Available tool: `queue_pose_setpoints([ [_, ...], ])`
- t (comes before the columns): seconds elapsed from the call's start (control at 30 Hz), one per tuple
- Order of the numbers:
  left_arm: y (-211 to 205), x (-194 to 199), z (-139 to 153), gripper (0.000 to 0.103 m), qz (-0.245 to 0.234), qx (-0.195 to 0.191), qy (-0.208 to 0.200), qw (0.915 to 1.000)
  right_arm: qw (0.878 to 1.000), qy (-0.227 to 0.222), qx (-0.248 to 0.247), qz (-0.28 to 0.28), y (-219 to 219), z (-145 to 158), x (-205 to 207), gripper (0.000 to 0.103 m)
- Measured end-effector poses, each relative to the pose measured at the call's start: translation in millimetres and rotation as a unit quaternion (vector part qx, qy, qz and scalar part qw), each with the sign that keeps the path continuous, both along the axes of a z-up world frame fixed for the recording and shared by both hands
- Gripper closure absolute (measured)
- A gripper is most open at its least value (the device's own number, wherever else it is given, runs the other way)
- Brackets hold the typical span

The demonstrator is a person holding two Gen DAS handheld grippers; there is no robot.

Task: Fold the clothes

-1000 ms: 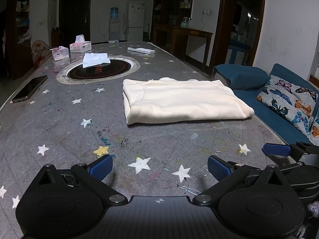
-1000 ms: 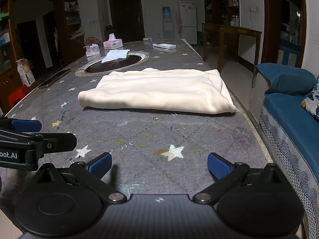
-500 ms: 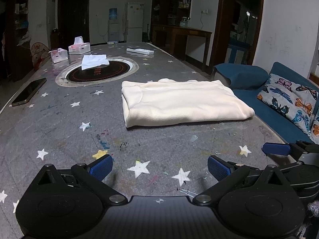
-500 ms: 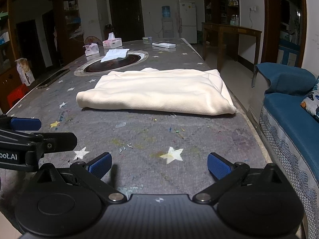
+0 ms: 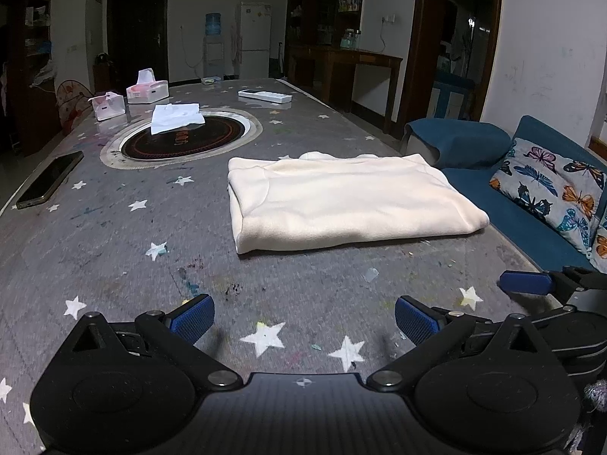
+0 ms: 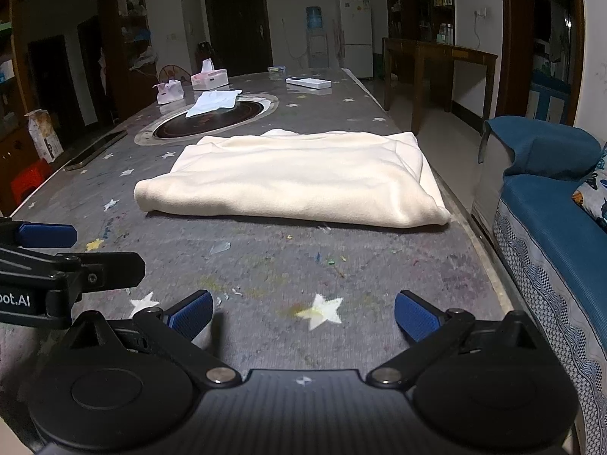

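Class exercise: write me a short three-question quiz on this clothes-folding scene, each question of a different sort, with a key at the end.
1. True or false: the left gripper holds the cream garment.
2. What lies on the dark round inset? A) white cloth B) phone C) remote
3. Fill in: the right gripper is ____.

Key: 1 false, both grippers are clear of it. 2 A, the white cloth. 3 open.

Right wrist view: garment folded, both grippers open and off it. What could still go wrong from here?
1. The garment lies with one end at the table edge beside the sofa; a tug there might slide it off.
2. Grabbing only the top layer could undo the fold.
3. The left gripper and right gripper sit side by side and might collide.
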State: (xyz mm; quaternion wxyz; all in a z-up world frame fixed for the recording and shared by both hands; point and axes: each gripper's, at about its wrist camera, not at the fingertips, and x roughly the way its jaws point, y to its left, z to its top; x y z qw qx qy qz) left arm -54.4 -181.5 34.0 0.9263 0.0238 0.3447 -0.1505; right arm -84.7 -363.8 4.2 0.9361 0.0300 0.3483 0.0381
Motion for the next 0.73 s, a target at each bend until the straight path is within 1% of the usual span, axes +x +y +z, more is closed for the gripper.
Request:
queue_pose_setpoints([
  [0.73, -3, 33, 0, 0.000, 0.007, 0.003, 0.017, 0.9998, 1.000, 0.011, 0.003, 0.001, -3, 0, 32, 0.000],
])
